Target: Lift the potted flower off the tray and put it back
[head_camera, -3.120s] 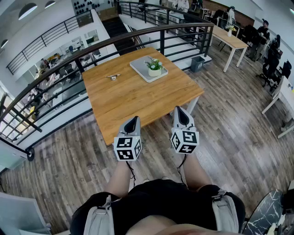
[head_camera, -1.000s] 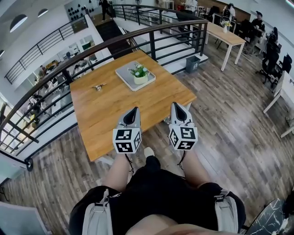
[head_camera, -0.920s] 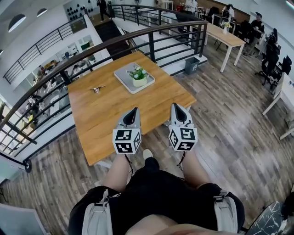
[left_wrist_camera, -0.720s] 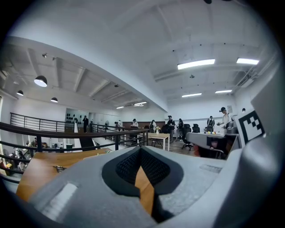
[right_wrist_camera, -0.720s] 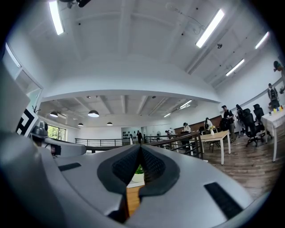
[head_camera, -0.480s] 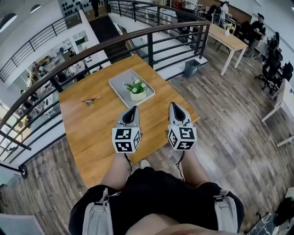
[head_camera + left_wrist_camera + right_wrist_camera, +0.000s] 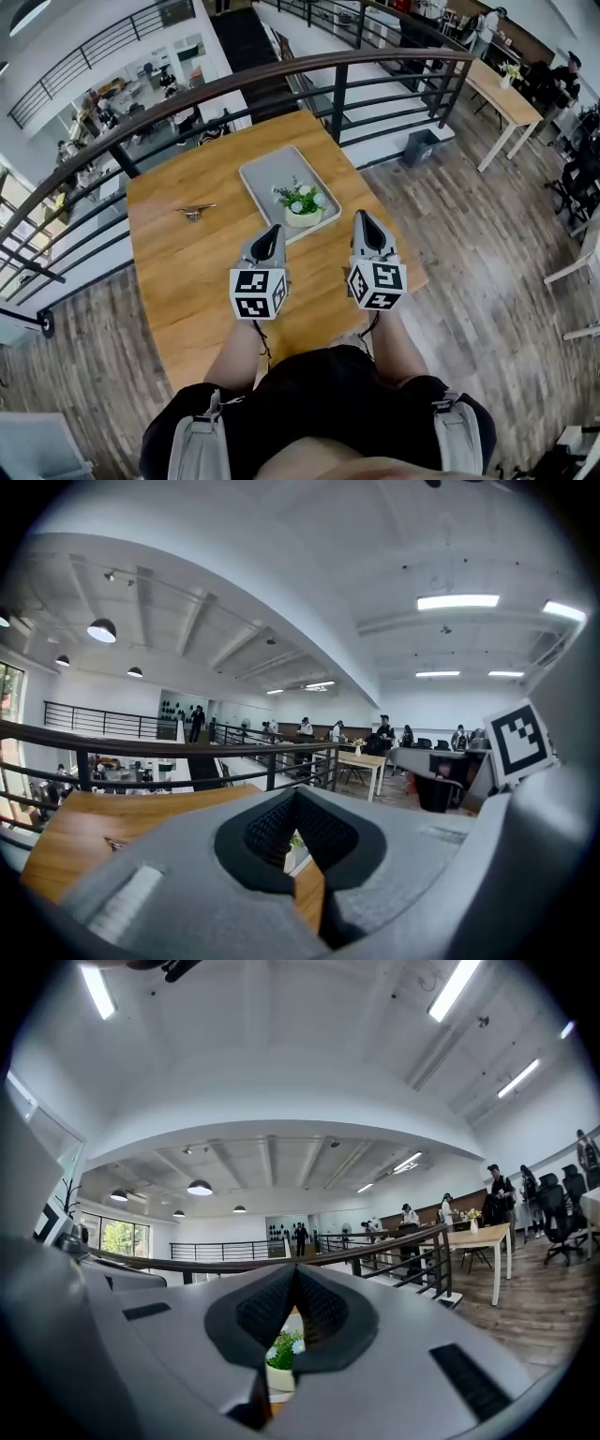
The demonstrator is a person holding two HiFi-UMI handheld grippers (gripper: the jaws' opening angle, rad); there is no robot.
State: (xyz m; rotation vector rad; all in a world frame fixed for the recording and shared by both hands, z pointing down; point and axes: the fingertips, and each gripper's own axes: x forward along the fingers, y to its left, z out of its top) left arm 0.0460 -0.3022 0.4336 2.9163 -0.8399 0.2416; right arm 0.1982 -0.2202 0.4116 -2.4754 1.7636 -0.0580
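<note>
Jaws of the left gripper [image 7: 272,231] are pressed together on nothing, just short of the tray [image 7: 267,173]. Toward the tray's near end stands the potted flower [image 7: 302,199], ahead of and between both tools. The right gripper [image 7: 363,218] is closed and empty too. Its pot [image 7: 302,218] looks light, rigid, smooth and likely breakable. The blooms are soft, so hold the pot's wall below the leaves.

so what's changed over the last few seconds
The person walked up to the table; the left claw and right claw, earlier at its edge, now hang over it near the potted flower. Nothing grasped: both claws shut, empty. Flower, tray and the small metal object stayed put.
</note>
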